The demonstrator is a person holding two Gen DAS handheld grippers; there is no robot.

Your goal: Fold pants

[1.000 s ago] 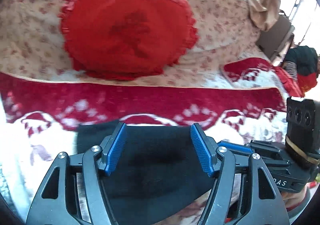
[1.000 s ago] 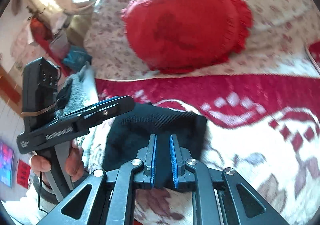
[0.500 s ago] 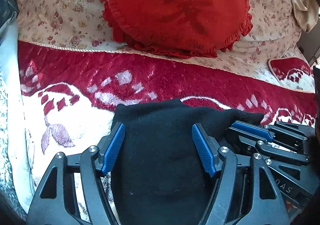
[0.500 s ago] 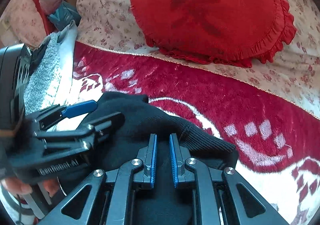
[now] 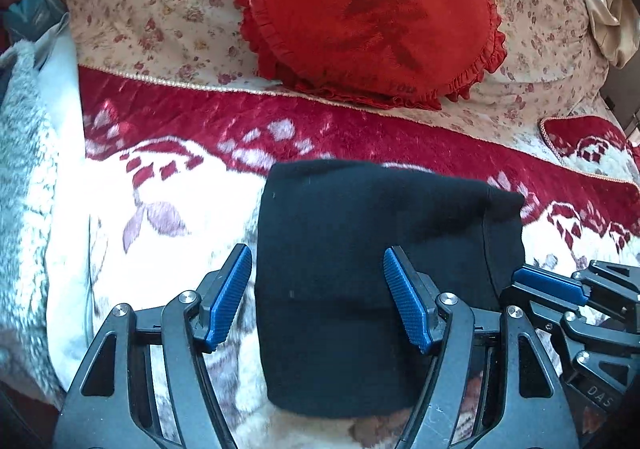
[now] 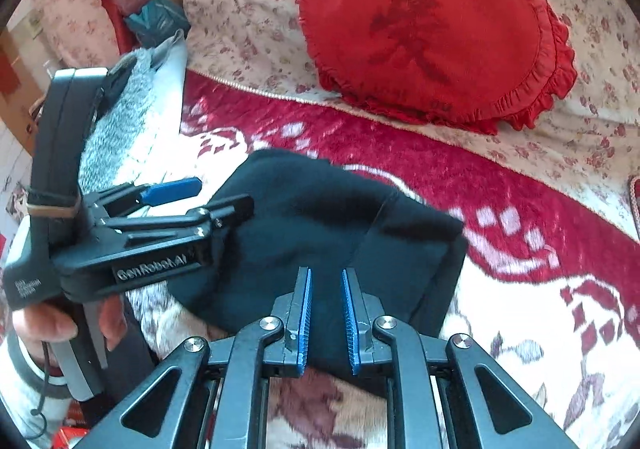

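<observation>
Left gripper (image 5: 316,301) wide open over pants (image 5: 360,249), pads clear of cloth. Right gripper (image 6: 325,315) narrow, jaws opening, cloth between, no pinch seen. Pants: black knit, soft, folded into thick bundle on blanket (image 5: 168,185). Risk: top layer slumping open on release, plush pile dragging knit. Beyond: red frilled heart pillow (image 5: 372,13), floral sheet (image 5: 160,9).
</observation>
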